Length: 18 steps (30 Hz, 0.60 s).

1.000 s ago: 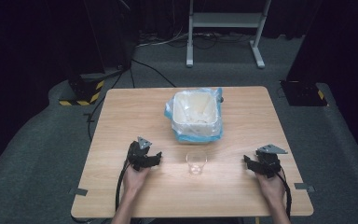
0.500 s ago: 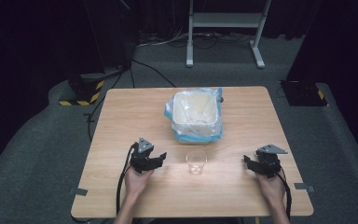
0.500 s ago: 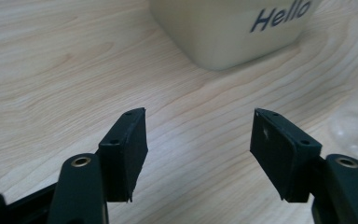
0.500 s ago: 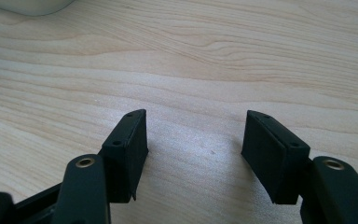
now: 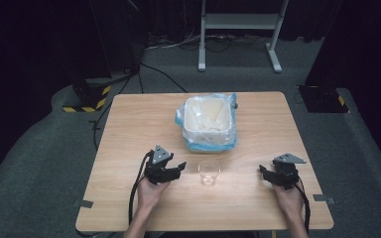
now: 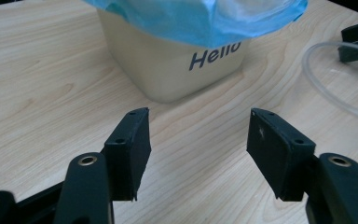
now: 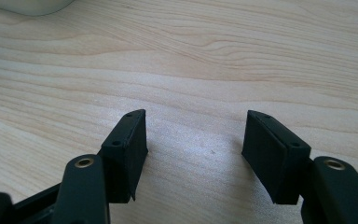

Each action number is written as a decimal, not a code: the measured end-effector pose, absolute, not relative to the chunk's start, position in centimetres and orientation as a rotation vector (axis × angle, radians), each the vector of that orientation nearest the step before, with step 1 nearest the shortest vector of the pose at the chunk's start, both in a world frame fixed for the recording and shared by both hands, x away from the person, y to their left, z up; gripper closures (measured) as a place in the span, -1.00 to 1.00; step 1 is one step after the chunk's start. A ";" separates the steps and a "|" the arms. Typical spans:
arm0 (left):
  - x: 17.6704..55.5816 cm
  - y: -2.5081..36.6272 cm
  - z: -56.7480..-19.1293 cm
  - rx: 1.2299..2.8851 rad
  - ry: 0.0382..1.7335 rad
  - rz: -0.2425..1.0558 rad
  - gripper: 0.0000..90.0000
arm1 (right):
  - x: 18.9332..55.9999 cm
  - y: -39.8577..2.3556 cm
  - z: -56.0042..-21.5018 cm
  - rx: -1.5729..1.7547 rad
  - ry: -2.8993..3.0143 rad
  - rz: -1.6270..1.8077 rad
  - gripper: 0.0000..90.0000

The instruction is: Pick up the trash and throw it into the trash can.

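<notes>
High view: a small clear plastic cup (image 5: 209,173) stands on the pale wooden worktop (image 5: 129,129), between left gripper (image 5: 171,170) and right gripper (image 5: 266,173), before a cream square bin lined with blue film (image 5: 209,121). Both jaws gape wide, empty. A grasp would best straddle the cup squarely and close gently.

Bin at the rear centre of the tabletop (image 5: 129,129), cup in front of it, a gripper on either side.

The lined bin (image 5: 208,121) stands toward the far middle; the cup (image 5: 209,172) sits nearer the person, just before the bin and apart from it. The left gripper (image 5: 171,171) lies near the cup's left, jaws apart. The right gripper (image 5: 268,174) lies well apart on the cup's right, jaws apart.
</notes>
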<state>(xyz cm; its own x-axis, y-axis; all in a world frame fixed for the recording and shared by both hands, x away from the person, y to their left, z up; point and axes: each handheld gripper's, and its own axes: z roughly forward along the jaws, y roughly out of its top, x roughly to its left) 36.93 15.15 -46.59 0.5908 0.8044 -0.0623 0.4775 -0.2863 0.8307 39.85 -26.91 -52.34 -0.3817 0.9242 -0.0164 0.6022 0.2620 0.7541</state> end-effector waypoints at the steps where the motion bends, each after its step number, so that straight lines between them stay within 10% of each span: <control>1: 36.9 15.2 -46.6 1.942 1.024 0.470 -0.13 | 39.8 -26.9 -52.3 1.380 2.079 0.933 -0.13; 18: 37.6 12.8 -44.2 1.959 0.971 0.391 -0.06 | 39.8 -26.9 -52.3 1.381 2.079 0.933 -0.13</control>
